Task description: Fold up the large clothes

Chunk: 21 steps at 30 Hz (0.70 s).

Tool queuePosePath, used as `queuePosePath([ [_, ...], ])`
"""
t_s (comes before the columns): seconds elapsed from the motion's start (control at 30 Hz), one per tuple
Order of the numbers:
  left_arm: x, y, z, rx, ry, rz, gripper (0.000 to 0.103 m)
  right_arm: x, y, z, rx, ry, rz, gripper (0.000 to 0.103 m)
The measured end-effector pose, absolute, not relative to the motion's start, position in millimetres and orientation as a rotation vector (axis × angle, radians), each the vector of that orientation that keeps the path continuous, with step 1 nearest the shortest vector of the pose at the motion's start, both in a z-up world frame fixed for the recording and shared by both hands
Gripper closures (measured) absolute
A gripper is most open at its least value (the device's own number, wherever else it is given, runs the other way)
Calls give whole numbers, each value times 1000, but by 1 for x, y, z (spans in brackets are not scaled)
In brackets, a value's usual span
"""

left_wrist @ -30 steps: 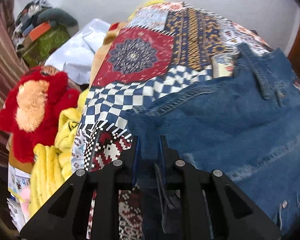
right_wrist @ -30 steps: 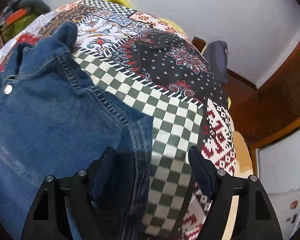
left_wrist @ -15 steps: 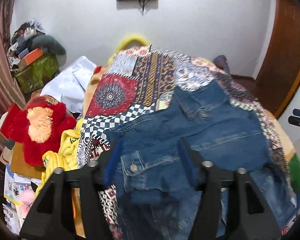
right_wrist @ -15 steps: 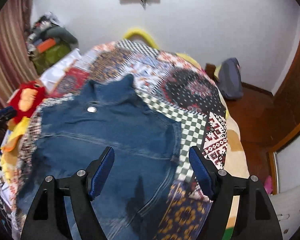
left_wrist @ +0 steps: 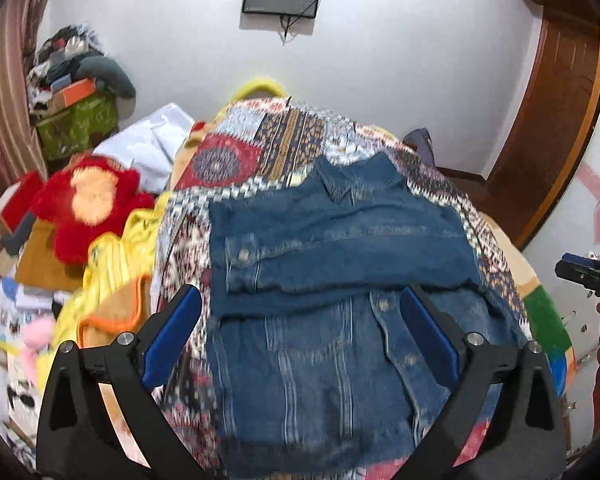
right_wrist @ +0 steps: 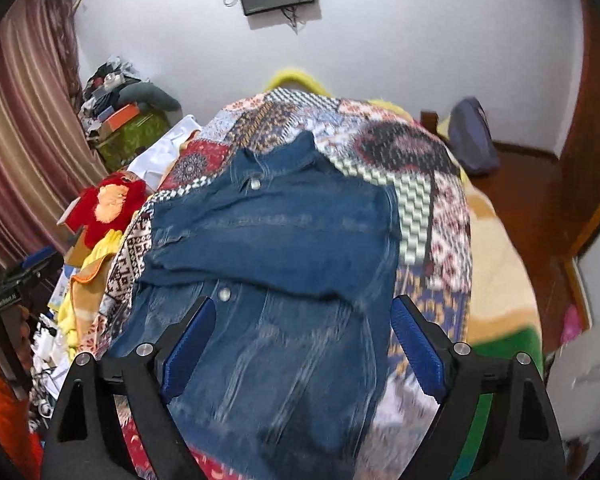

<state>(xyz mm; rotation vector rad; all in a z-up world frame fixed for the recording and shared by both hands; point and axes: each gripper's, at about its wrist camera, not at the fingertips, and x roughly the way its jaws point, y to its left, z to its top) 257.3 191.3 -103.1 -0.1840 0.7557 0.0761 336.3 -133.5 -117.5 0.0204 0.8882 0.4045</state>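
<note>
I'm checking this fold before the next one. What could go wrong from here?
Both the left gripper and the right gripper are open and off the denim jacket, so nothing pins the fold. The folded-over sleeves look loose and may slide apart when the hem is lifted. The jacket's near end lies close to the edge of the patterned bedspread; a pull could drag it off. The yellow blanket alongside might snag.

Even, soft indoor light; motion blur throughout, fisheye bending with dark corners.
</note>
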Motion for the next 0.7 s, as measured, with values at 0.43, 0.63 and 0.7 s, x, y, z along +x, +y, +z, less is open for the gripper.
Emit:
queuePosePath([
  [0.43, 195, 201, -211, -251, 1002, 154, 3, 288, -188, -196, 95, 1100, 333, 15],
  [0.63, 186, 214, -264, -311, 1103, 233, 3, 280, -195, -231, 197, 1170, 349, 15],
  [0.7, 184, 220, -273, -378, 1113, 217, 3, 278, -192, -239, 220, 1186, 367, 15],
])
